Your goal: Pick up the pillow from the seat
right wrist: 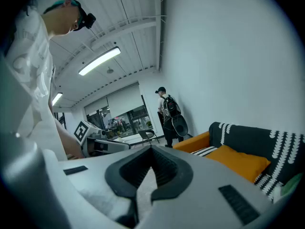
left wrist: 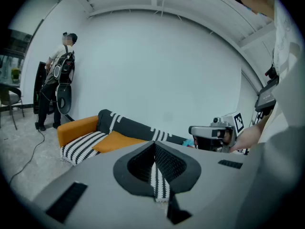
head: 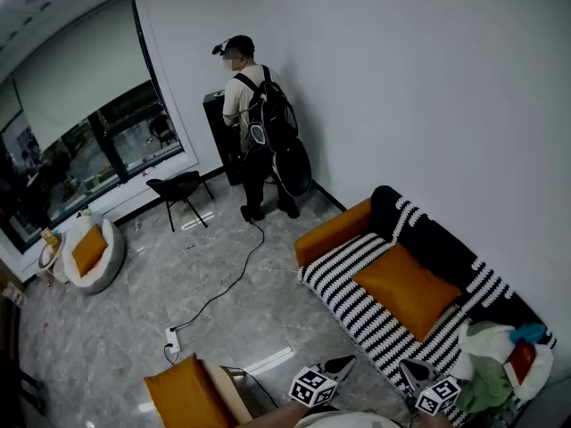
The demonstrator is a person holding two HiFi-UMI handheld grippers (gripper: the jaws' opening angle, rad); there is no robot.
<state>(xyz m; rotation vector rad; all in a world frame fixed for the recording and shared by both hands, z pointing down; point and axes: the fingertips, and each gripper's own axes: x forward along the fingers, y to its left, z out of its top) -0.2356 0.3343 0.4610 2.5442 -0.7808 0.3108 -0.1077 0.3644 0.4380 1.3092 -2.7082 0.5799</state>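
An orange pillow (head: 406, 288) lies flat on the seat of a black-and-white striped sofa (head: 343, 297) with an orange armrest, against the right wall. It also shows as the pillow (left wrist: 114, 141) in the left gripper view and the pillow (right wrist: 240, 162) in the right gripper view. My left gripper (head: 343, 362) and right gripper (head: 412, 371) hover side by side at the bottom edge, short of the sofa's front. Both are shut with nothing between the jaws: left gripper (left wrist: 155, 146), right gripper (right wrist: 151, 150).
A pile of clothes (head: 500, 364) fills the sofa's right end. A person with a backpack (head: 254, 123) stands at a dark cabinet by the far wall. A black chair (head: 178, 187), a floor cable (head: 223, 288), a white cushion seat (head: 89, 252) and a near orange cushion (head: 183, 395) stand around.
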